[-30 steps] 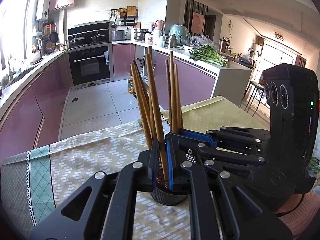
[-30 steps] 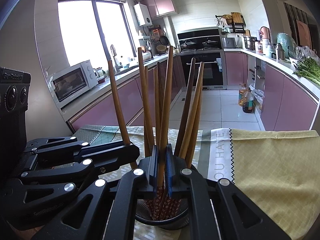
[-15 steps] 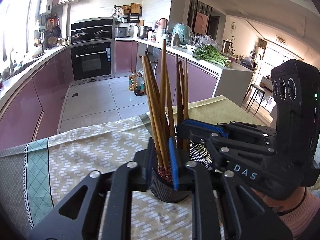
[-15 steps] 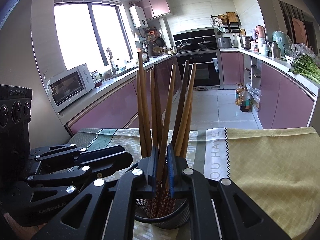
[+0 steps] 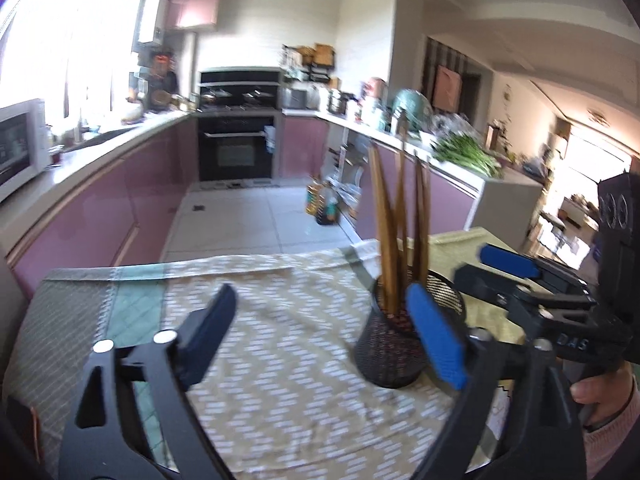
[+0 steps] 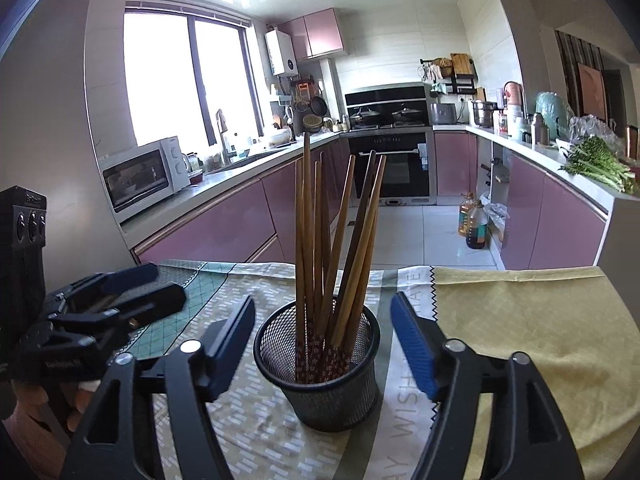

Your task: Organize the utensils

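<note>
A black mesh cup (image 6: 320,376) stands on the patterned tablecloth and holds several wooden chopsticks (image 6: 316,240), upright and fanned out. My right gripper (image 6: 324,340) is open and empty, its jaws wide on either side of the cup without touching it. In the left wrist view the cup (image 5: 394,344) with its chopsticks (image 5: 390,224) sits to the right, partly behind the blue pad. My left gripper (image 5: 320,332) is open and empty, to the left of the cup. Each gripper shows in the other's view, the left (image 6: 120,292) and the right (image 5: 516,268).
The table carries a green-and-beige cloth (image 5: 260,320) and a yellow cloth (image 6: 520,320) on the right. The far table edge (image 6: 480,267) drops to the kitchen floor. Purple cabinets, an oven and a microwave (image 6: 144,176) stand beyond.
Both grippers have opened and let go of the chopsticks they held, which now stand in the cup. Both have drawn back from it; the left one swung to the left.
</note>
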